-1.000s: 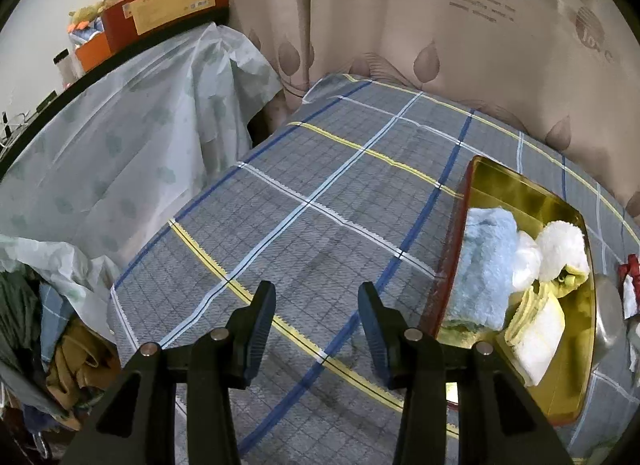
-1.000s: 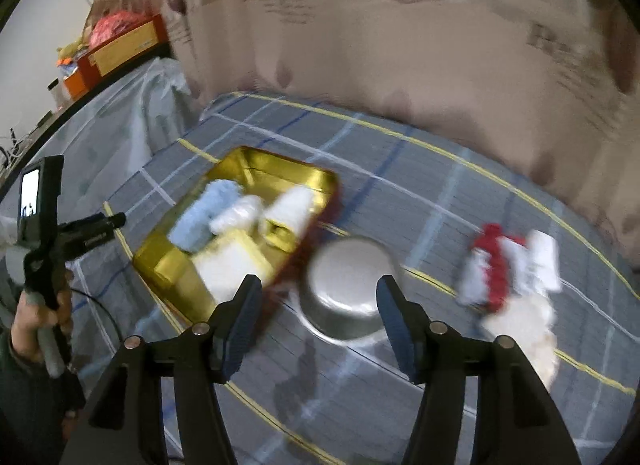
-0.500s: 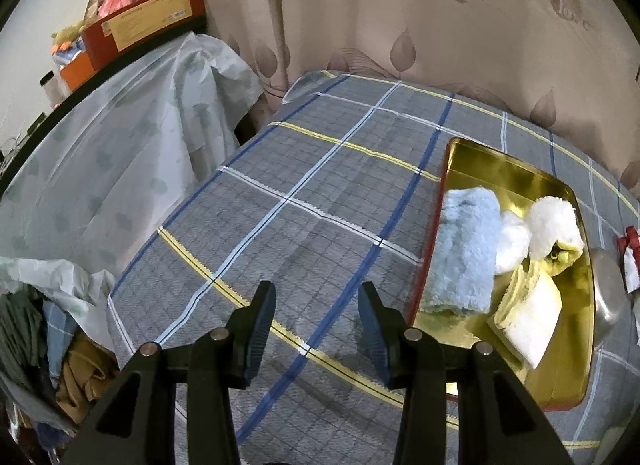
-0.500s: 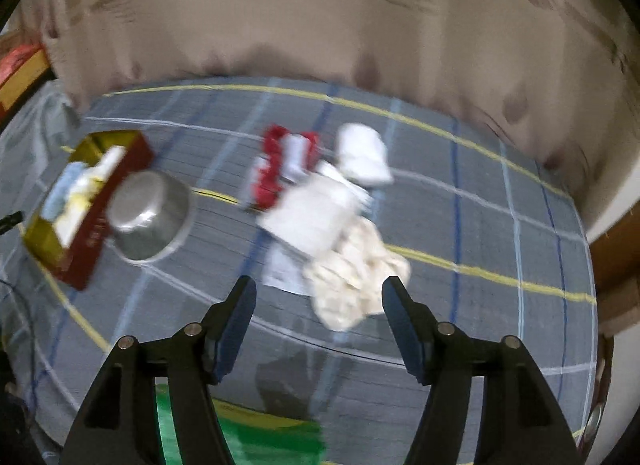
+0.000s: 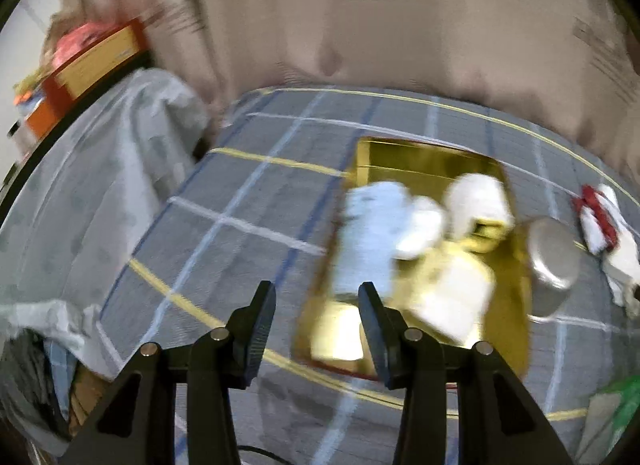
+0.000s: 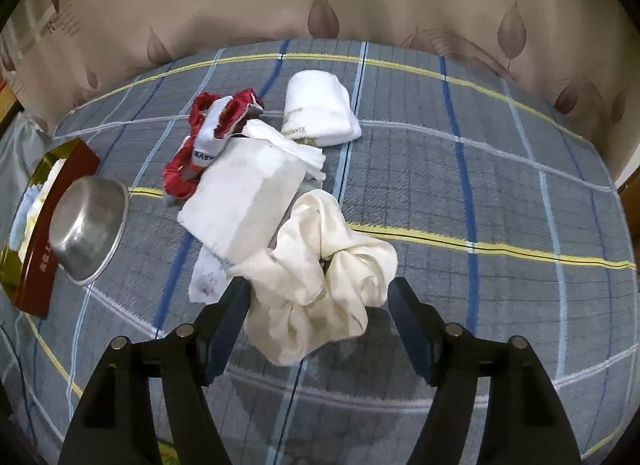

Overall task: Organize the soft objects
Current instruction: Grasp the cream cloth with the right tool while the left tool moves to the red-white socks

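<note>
My right gripper (image 6: 318, 319) points down at a crumpled cream cloth (image 6: 320, 285) on the plaid-covered tabletop (image 6: 500, 193). Its fingers (image 6: 408, 325) have just been opening and now stand wide on either side of the cloth, which lies between them without either pad pressing on it. Just beyond the cream cloth lies a folded white cloth (image 6: 248, 201), and under its near corner a thin white sheet (image 6: 208, 273) shows. Farther back are a red and white garment (image 6: 208, 133) and a folded white towel (image 6: 320, 109) with green lettering at its edge. To the left an upturned metal bowl (image 6: 88, 221) leans against the red wall of a gold tray (image 6: 40, 265).

My left gripper (image 5: 316, 319) hangs over the same tabletop, its fingers (image 5: 260, 313) moderately apart with nothing between them. This view is blurred. Ahead of it is the gold tray (image 5: 400, 153), holding a light blue towel (image 5: 368, 233), white rolled cloths (image 5: 480, 201) and a white and yellow folded cloth (image 5: 456, 289). Right of the tray I see the metal bowl (image 5: 554, 261) and, beyond it, the red and white garment (image 5: 600, 217). At the far left a pale sheet covers some furniture (image 5: 100, 169), with boxes (image 5: 88, 65) on top.
</note>
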`<action>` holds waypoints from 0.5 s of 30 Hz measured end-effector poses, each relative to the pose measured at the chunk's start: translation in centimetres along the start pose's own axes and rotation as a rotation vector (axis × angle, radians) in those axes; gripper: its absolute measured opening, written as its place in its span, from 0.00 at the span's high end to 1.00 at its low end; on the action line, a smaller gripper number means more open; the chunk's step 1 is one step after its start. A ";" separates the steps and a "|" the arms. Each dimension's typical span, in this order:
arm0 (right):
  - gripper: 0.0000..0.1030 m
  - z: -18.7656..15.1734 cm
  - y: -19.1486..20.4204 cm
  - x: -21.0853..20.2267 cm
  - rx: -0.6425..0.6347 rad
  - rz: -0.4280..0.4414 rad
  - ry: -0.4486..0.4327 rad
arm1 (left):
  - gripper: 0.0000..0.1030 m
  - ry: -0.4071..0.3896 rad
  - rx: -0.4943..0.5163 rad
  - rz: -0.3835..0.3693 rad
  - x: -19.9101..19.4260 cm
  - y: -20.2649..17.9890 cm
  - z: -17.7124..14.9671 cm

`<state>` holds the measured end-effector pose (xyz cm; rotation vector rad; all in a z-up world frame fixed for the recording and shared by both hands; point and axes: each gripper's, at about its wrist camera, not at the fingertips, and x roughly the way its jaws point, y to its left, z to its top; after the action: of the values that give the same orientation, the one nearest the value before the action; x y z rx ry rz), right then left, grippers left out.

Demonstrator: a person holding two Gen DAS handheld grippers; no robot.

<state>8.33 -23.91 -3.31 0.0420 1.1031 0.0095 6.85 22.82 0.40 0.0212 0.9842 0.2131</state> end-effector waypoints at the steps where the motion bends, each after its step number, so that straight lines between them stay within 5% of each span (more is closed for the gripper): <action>1: 0.33 0.1 0.0 0.3 0.000 0.001 0.000 | 0.58 0.001 0.019 -0.019 -0.2 -1.1 0.1; 8: 0.36 0.2 0.0 1.8 -0.027 -0.001 -0.012 | 0.57 0.027 0.140 -0.157 -0.5 -8.6 0.5; 15: 0.73 -0.4 0.2 1.3 -0.077 0.036 -0.066 | 0.57 0.037 0.239 -0.205 -0.5 -14.2 0.4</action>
<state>8.58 -23.70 -4.62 -0.0066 1.0351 0.0822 9.35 8.87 -0.55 0.1342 1.0373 -0.0936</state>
